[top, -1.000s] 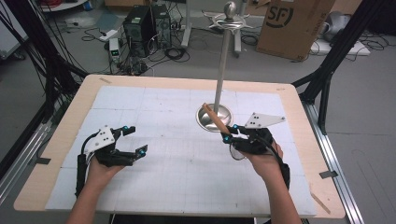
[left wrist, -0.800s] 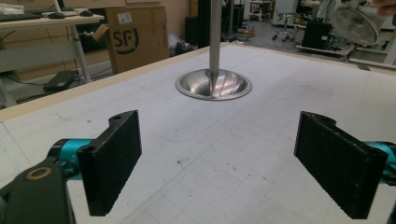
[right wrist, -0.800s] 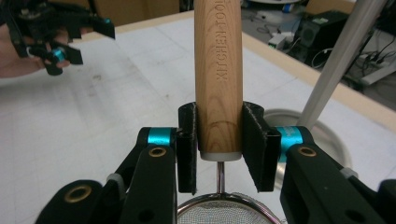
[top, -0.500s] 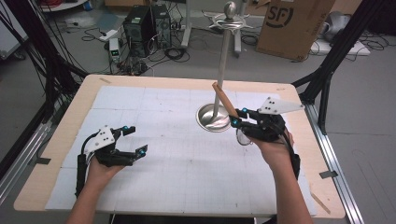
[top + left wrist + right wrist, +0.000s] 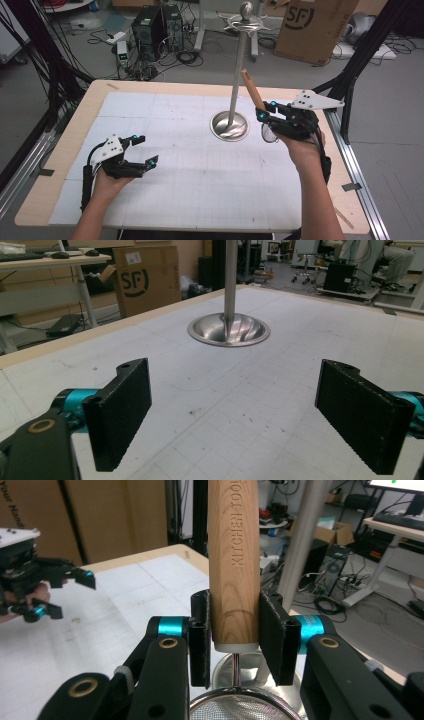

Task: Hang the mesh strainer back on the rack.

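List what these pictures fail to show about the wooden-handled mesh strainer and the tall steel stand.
- Wooden-handled mesh strainer: in the right gripper view its handle top and most of its mesh bowl are cut off by the frame edges.
- In the high view the right gripper covers most of the bowl.
- Tall steel stand: the left gripper view's top edge cuts off its hooks.
- Hooks in the high view: too small to count.

Hand-held gripper [image 5: 235, 415]: two black ribbed pads [image 5: 120, 412] rising from the bottom, set wide apart, nothing between, teal fittings behind each.
Counter [image 5: 300, 355]: white gridded mat, faint marks, pale wooden edge at left.
Stand base [image 5: 228, 330]: round polished metal dish, ahead and between the pads, resting on the mat.
Pole [image 5: 230, 280]: upright steel rod rising from the dish centre.
Cardboard box [image 5: 145, 282]: beyond the counter edge, printed "SF".
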`<action>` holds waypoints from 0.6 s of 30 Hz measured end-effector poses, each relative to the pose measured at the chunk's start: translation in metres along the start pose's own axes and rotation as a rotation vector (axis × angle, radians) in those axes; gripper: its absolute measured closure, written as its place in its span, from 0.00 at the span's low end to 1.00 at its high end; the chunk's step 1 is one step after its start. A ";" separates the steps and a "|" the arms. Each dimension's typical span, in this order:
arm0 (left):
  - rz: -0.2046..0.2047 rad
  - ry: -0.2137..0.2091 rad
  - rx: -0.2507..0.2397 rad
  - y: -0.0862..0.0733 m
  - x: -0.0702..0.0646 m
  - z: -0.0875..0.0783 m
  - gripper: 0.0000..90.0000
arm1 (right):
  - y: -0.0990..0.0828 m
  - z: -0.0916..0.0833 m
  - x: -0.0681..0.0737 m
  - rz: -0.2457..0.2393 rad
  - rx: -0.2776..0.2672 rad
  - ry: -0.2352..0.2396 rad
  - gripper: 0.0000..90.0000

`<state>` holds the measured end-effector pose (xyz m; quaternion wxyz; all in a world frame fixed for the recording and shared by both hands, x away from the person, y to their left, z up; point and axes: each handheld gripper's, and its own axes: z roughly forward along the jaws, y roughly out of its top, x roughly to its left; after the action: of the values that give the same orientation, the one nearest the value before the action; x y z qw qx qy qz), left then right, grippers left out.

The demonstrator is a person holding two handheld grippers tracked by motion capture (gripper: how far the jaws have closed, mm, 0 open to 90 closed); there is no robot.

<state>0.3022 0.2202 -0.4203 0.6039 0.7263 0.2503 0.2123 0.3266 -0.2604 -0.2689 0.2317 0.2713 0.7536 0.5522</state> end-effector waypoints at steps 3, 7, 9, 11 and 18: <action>0.000 -0.002 0.000 0.000 0.000 0.000 0.17 | 0.002 -0.002 -0.004 0.003 -0.003 -0.010 0.76; -0.003 0.000 0.001 0.000 0.000 0.000 0.17 | 0.008 -0.006 -0.008 0.005 -0.017 -0.022 0.76; -0.004 -0.001 0.002 0.000 0.000 0.000 0.17 | 0.011 -0.010 -0.010 0.003 -0.028 -0.026 0.76; -0.003 0.000 0.001 0.000 0.000 0.000 0.17 | 0.015 -0.013 -0.014 0.002 -0.040 -0.036 0.76; -0.002 -0.001 0.003 0.000 0.000 0.000 0.17 | 0.030 -0.020 -0.025 -0.006 -0.044 -0.066 0.76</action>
<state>0.3023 0.2203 -0.4206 0.6032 0.7270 0.2510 0.2112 0.3371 -0.2837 -0.2331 0.2639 0.2818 0.7342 0.5585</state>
